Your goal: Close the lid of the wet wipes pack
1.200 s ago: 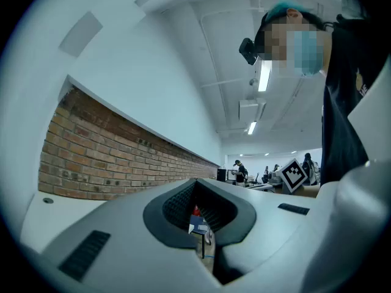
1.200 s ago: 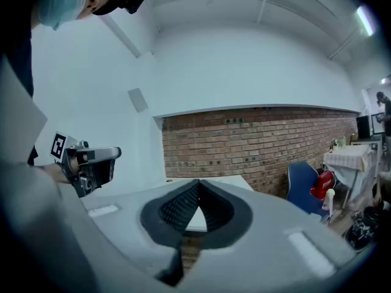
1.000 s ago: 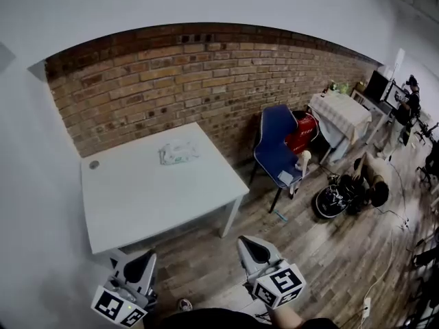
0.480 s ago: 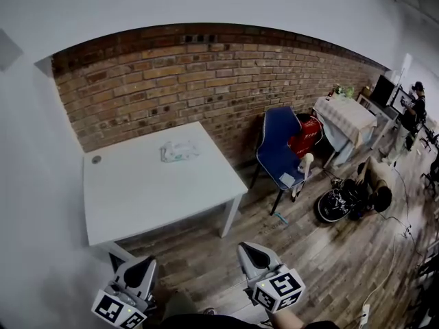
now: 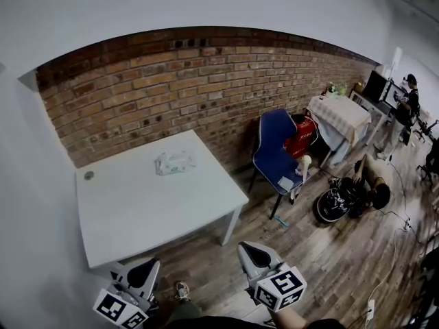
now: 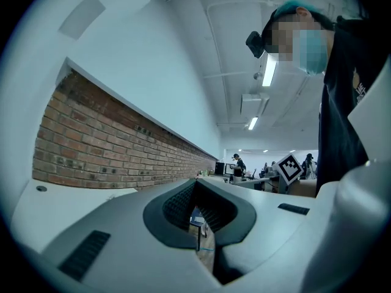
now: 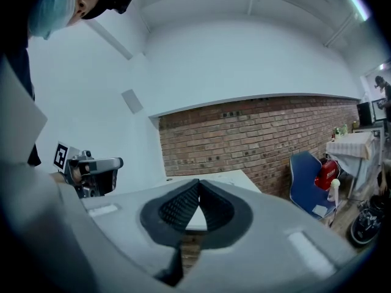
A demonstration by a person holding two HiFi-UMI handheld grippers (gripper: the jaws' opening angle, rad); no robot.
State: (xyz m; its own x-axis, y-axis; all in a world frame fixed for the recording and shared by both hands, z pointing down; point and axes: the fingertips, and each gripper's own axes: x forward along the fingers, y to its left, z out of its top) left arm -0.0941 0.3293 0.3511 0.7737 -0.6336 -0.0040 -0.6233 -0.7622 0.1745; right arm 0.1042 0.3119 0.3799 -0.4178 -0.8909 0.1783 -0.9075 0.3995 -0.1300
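The wet wipes pack [image 5: 173, 162], pale with a green tint, lies on the far part of the white table [image 5: 144, 211], near the brick wall; whether its lid is up is too small to tell. My left gripper [image 5: 147, 264] hangs low at the bottom left, short of the table's front edge, shut and empty. My right gripper [image 5: 248, 247] sits at the bottom centre over the wooden floor, also shut with nothing in it. In the left gripper view the left gripper [image 6: 195, 185] has its pads together. In the right gripper view the right gripper [image 7: 198, 184] points at the table [image 7: 226, 177].
A brick wall [image 5: 171, 81] backs the table. A blue chair [image 5: 274, 149] and a red object [image 5: 302, 134] stand to the right. Beyond are a cloth-covered table [image 5: 337, 114] and dark bags [image 5: 339, 201] on the floor. A small round thing [image 5: 88, 175] lies on the table's left side.
The table and pack have slid a little down and left in the head view. A shoe now shows at the bottom. Both grippers stay shut at the bottom edge.
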